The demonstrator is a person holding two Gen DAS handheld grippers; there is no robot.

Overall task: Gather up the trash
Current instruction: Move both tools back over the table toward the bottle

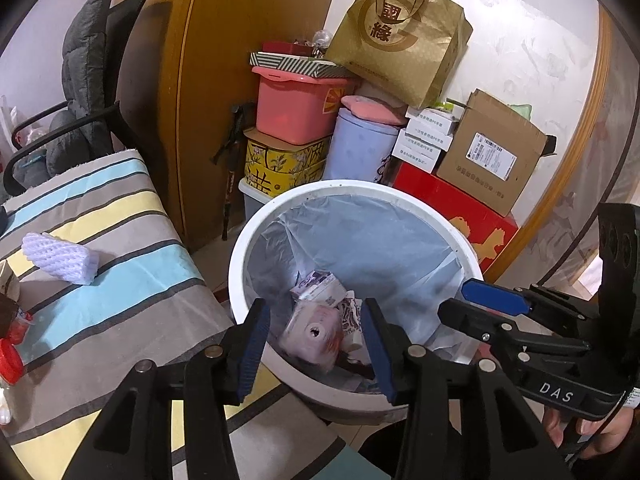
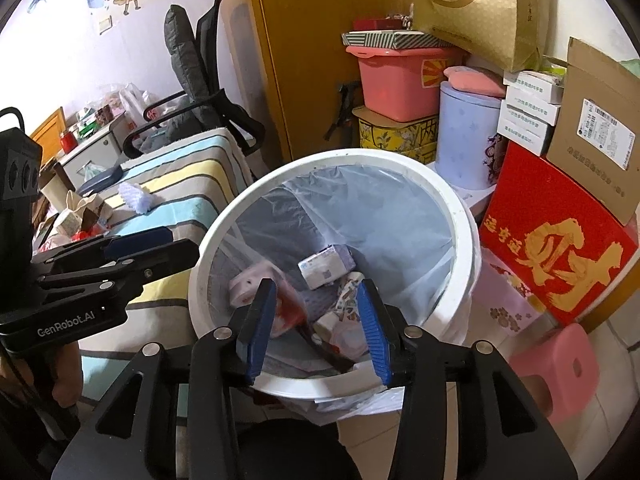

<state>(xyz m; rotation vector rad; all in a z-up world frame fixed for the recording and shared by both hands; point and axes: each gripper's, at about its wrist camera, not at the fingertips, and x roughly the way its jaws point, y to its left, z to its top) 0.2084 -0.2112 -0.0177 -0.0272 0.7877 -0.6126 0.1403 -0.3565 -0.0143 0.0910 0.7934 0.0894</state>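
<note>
A white trash bin [image 1: 236, 264] [image 2: 464, 220] with a clear liner stands on the floor beside the striped table. Inside lie a crumpled pink pack [image 1: 308, 332] [image 2: 248, 282], a small white-and-purple carton [image 1: 318, 286] [image 2: 326, 266] and other wrappers. My left gripper [image 1: 315, 304] [image 2: 182, 242] hovers over the bin's near-left rim, open, with nothing between its blue pads. My right gripper [image 2: 317, 286] [image 1: 452, 299] hangs over the near-right rim, also open with nothing between its pads. A white foam net [image 1: 60, 258] [image 2: 136, 198] lies on the table.
The striped tablecloth [image 1: 120, 240] reaches the bin's left side; a red-capped item [image 1: 10, 360] lies at its left edge. Behind the bin stand stacked boxes, a pink tub [image 1: 296, 108] and a red box [image 2: 552, 240]. A pink stool [image 2: 560, 368] sits at right, an office chair [image 1: 88, 80] far left.
</note>
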